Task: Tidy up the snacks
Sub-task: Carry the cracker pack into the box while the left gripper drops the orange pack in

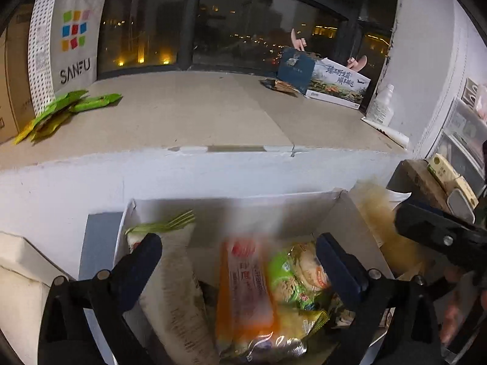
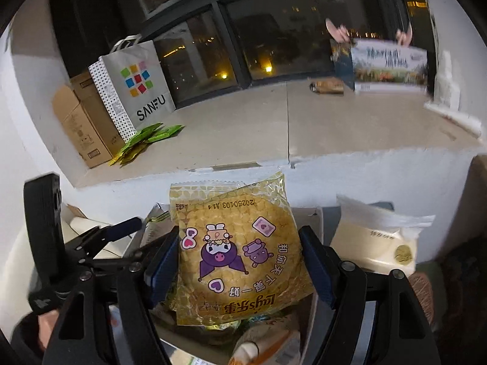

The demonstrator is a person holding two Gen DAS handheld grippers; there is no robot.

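Your right gripper (image 2: 240, 261) had a yellow cracker packet (image 2: 237, 261) between its jaws, both pads against the packet's sides. The grip looked light and the film slippery, so a quick swing could have let the packet slide out and fall back into the white box (image 1: 304, 203) below. The jaws stood wide on it, clamped across its full width, so any further opening would probably have dropped it. The packet hung above the box's front edge, short of the sill (image 2: 231, 133), with its top seam pointing toward the window.

Your left gripper (image 1: 240, 261) was spread apart and empty, hovering over the open box. Under it lay an orange packet (image 1: 243, 289), a green noodle bag (image 1: 292, 276) and a long white bag (image 1: 173, 276), all loose and overlapping. Closing there without aiming could have caught two wrappers at once.

On the sill's left end, green sachets (image 1: 61, 109) lay beside the SANFU paper bag (image 1: 67, 39), well apart from both grippers. The right gripper's finger showed close at the box's right wall, so the two tools could have knocked together.
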